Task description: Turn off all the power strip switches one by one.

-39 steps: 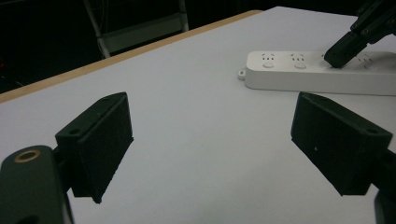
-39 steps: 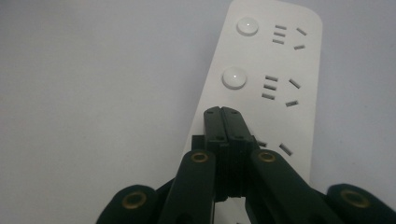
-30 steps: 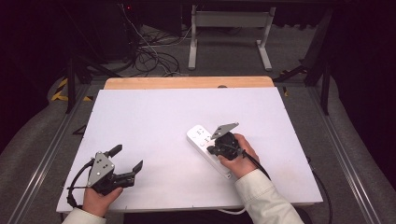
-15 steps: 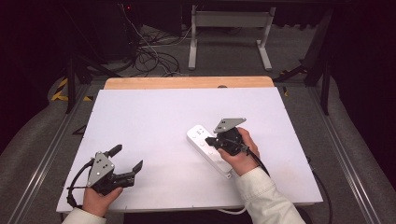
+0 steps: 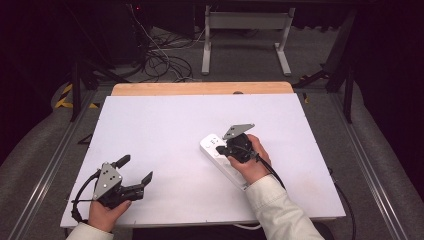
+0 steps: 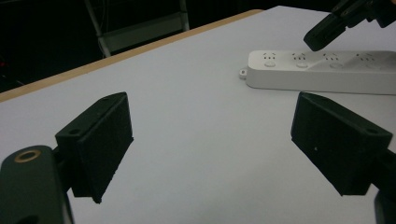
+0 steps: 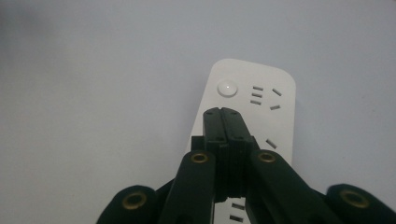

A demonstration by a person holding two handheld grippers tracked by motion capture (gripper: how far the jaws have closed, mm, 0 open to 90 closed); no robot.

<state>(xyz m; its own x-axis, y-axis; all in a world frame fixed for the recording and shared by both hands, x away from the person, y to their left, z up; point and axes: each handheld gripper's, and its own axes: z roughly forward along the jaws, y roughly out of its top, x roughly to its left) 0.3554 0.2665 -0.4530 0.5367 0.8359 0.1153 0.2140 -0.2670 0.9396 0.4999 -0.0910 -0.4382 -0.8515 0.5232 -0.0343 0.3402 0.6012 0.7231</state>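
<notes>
**Closed right gripper over a power strip, left gripper spread and idle**

High view: a white table [image 5: 165, 130] with a wooden far edge; a white strip [image 5: 212, 146] lies right of centre, running from its far-left end toward the near right; the right gripper [image 5: 220, 149] sits over the strip's far half, held by the right hand [image 5: 252, 160], a grey plate on top of it and a cable trailing toward the sleeve; the left gripper [image 5: 135, 172] rests near the table's near-left corner in the left hand [image 5: 105, 215], jaws spread and pointing right, nothing between them; the 2 grippers are well apart; cables [image 5: 160, 60] lie on the floor beyond the table.

Left gripper view: its 2 black jaws stand wide apart over bare table; the strip [image 6: 322, 70] lies farther off at the upper right, showing a row of sockets; the right gripper's tip [image 6: 322, 35] hangs just above it.

Right gripper view: the right gripper [image 7: 222, 114] has its jaws pressed together, gripping nothing; the tip is over the strip [image 7: 280, 116], just near of a round white button [image 7: 227, 88] at the strip's end; whether the tip touches the strip cannot be told; socket slots show right of the button.
</notes>
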